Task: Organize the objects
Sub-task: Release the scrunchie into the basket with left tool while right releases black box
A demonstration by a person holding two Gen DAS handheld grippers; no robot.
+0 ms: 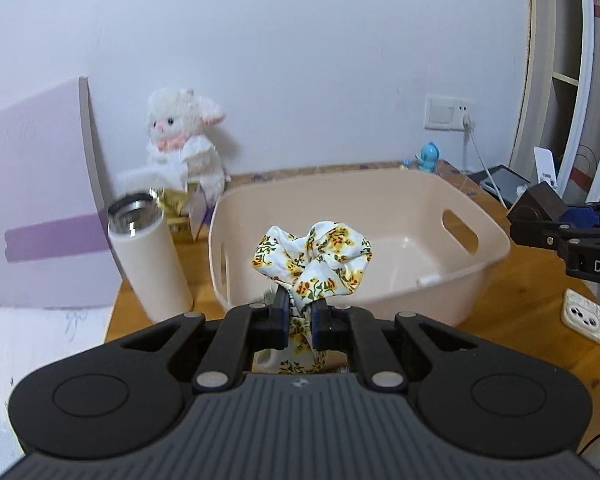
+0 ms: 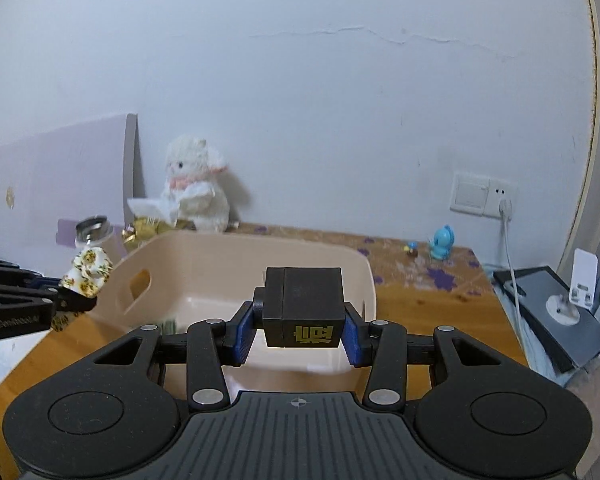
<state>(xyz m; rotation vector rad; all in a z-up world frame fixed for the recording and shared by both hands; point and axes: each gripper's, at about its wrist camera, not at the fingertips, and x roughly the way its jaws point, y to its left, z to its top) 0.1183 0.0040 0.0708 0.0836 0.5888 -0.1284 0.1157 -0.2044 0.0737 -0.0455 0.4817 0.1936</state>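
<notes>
My left gripper (image 1: 300, 312) is shut on a floral fabric scrunchie (image 1: 320, 260), white with yellow flowers, and holds it above the near rim of a beige plastic basket (image 1: 380, 192). The scrunchie also shows in the right wrist view (image 2: 88, 270) at the left. My right gripper (image 2: 298, 334) is shut on a black box with a yellow character (image 2: 304, 306) and holds it above the basket's near side (image 2: 260, 256). In the left wrist view the box (image 1: 540, 204) is at the right, beside the basket's right rim. The basket interior looks nearly empty.
A cream bottle with a steel cap (image 1: 148, 256) stands left of the basket. A white plush toy (image 1: 188, 136) and gold packets sit behind it. A blue figurine (image 2: 442, 242), a wall socket with cable (image 2: 480, 196), a tablet (image 2: 556, 312) and a power strip (image 1: 592, 320) lie to the right.
</notes>
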